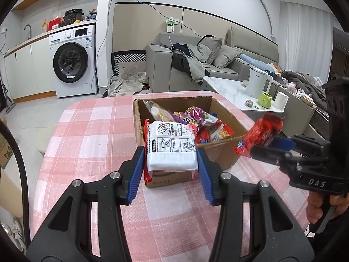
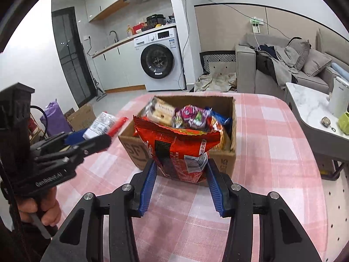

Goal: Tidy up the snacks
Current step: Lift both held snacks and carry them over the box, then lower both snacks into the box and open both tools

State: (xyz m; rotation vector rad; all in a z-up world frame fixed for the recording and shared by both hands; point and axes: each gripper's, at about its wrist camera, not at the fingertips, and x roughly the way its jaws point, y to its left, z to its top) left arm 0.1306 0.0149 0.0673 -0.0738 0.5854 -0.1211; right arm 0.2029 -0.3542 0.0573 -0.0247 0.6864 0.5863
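A cardboard box (image 1: 220,150) (image 2: 222,159) holding several snack packets stands on the pink checked tablecloth. My left gripper (image 1: 171,155) is shut on a white noodle packet (image 1: 171,146) with red ends, held above the box's near left corner; it also shows in the right wrist view (image 2: 101,123). My right gripper (image 2: 181,168) is shut on a red snack bag (image 2: 181,146), held in front of the box's near wall. In the left wrist view the red bag (image 1: 259,135) hangs at the box's right side.
The table's pink cloth (image 1: 91,135) extends left and in front of the box. A marble coffee table (image 1: 226,89) with a white kettle (image 1: 257,83) and green mug (image 1: 265,100) stands at the right. A sofa and washing machine (image 1: 72,63) are behind.
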